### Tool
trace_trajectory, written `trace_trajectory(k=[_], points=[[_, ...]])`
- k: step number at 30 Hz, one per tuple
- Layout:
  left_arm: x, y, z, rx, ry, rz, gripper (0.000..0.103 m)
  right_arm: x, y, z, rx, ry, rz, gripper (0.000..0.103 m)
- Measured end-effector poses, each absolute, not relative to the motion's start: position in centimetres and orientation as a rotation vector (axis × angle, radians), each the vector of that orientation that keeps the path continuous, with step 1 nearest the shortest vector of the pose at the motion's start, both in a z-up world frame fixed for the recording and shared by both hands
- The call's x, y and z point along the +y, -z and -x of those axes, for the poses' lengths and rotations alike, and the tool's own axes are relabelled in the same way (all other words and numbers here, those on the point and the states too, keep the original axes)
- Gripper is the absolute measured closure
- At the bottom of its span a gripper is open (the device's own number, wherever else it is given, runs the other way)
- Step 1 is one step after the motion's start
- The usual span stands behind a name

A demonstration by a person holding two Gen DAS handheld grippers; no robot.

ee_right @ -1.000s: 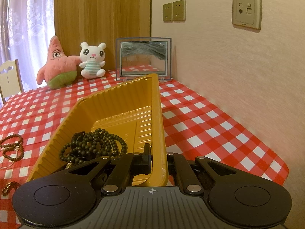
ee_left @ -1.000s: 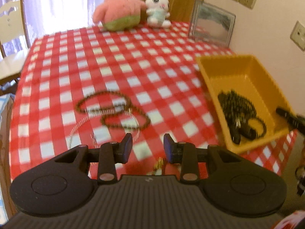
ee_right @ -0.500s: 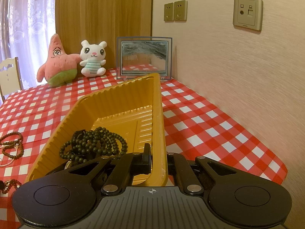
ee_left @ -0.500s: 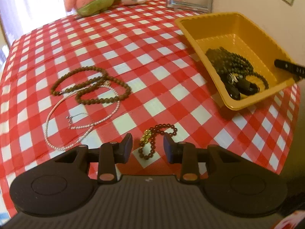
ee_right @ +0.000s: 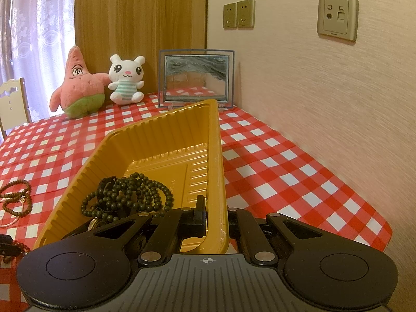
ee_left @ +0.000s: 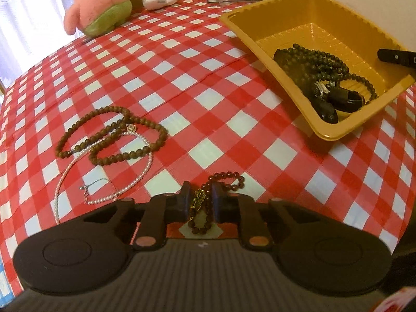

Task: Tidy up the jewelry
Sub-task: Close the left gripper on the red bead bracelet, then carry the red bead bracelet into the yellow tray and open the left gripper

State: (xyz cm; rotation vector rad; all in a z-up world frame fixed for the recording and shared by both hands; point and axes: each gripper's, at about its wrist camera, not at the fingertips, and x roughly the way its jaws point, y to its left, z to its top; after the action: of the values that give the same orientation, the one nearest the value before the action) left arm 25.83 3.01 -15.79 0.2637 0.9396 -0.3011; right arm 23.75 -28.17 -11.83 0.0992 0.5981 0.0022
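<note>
While left hand-held gripper (ee_left: 199, 202) pointed steeply down at desk (ee_left: 182, 83), dark red bead bracelet (ee_left: 208, 208) with gold charm lay between fingers, long axis along them — jaws just closing, narrow gap, pads at or near beads, firm grip unclear. Yellow tray (ee_left: 338, 130) lay off to right, well apart. Right wrist view: right hand-held gripper (ee_right: 214, 215) clamped shut on yellow tray near wall; dark beads (ee_right: 130, 195) inside — left hand nearer bracelet.
</note>
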Motion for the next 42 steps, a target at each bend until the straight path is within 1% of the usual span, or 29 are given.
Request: trace_trajectory(k=[2, 3, 8, 16, 26, 37, 42], points=[[2.8, 15.8, -26.0, 0.937, 0.308, -0.274, 0.092, -28.2, 11.8, -23.8, 0.598, -0.002, -0.098, 0.099], [2.7, 15.8, -26.0, 0.935, 0.314, -0.281, 0.096, -28.1, 11.8, -23.8, 0.598, -0.002, -0.099, 0.099], [2.9, 15.5, -26.3, 0.927, 0.309, -0.260, 0.099, -28.1, 11.8, -23.8, 0.598, -0.002, -0.098, 0.099], [5.0, 13.2, -26.4, 0.902, 0.278, -0.158, 0.099, -28.1, 11.8, -23.8, 0.599, -0.002, -0.098, 0.099], [7.5, 8.1, -26.0, 0.823, 0.232, -0.089, 0.099, -28.1, 11.8, -23.8, 0.598, -0.002, -0.097, 0.099], [6.6, 2.8, -25.7, 0.706, 0.276, -0.053, 0.099, -27.7, 11.6, -23.8, 0.591, -0.005, -0.086, 0.099], [4.5, 1.6, -26.2, 0.671, 0.351, -0.043, 0.099, -27.4, 11.4, -23.9, 0.580, -0.012, -0.067, 0.099]])
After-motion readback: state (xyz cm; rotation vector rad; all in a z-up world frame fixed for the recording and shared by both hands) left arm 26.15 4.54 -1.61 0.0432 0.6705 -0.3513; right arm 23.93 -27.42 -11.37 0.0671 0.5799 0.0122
